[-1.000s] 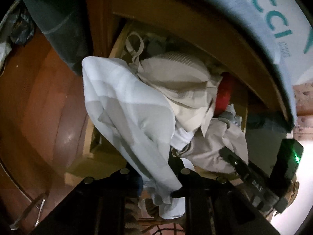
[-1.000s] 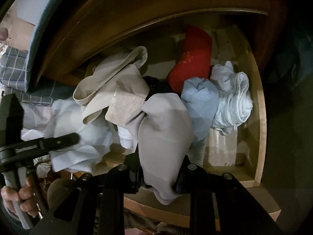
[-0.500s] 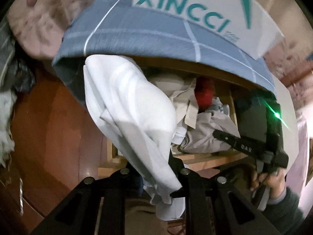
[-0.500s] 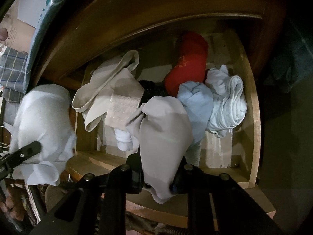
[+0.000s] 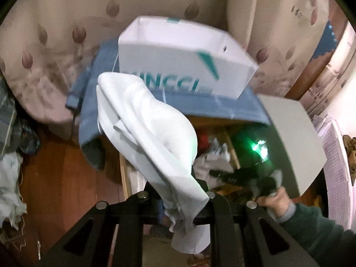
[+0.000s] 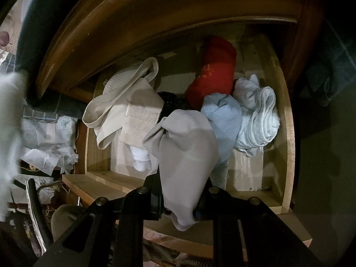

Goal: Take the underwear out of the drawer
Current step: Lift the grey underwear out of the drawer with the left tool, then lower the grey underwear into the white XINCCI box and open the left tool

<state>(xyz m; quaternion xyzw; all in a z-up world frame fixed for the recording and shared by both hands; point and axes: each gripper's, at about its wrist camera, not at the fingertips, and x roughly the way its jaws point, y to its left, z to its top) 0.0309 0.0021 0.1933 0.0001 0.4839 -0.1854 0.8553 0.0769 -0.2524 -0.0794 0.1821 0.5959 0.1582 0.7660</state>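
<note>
My left gripper point(image 5: 182, 202) is shut on a pale white-blue garment point(image 5: 151, 133) that hangs well above the open wooden drawer point(image 5: 124, 173). The same garment shows as a white blur point(image 6: 11, 120) at the left edge of the right wrist view. My right gripper point(image 6: 180, 200) is shut on a grey garment point(image 6: 187, 153) over the drawer point(image 6: 287, 133). Inside lie a beige bra point(image 6: 126, 106), a red item point(image 6: 213, 71), a light blue piece point(image 6: 222, 120), a pale rolled piece point(image 6: 260, 120) and a white sock point(image 6: 141, 162). The right gripper point(image 5: 242, 178) and the hand point(image 5: 276, 200) holding it appear low right.
A white box with teal lettering point(image 5: 178, 66) sits on a blue checked cloth point(image 5: 200, 109) on top of the cabinet. A grey panel point(image 5: 293, 146) stands at right. Patterned curtains point(image 5: 55, 44) hang behind. The cabinet's brown wooden front point(image 6: 155, 29) overhangs the drawer.
My left gripper has risen with the pale garment, from the drawer to above the cabinet top, and has rolled. The right gripper has kept still, holding the grey garment.
</note>
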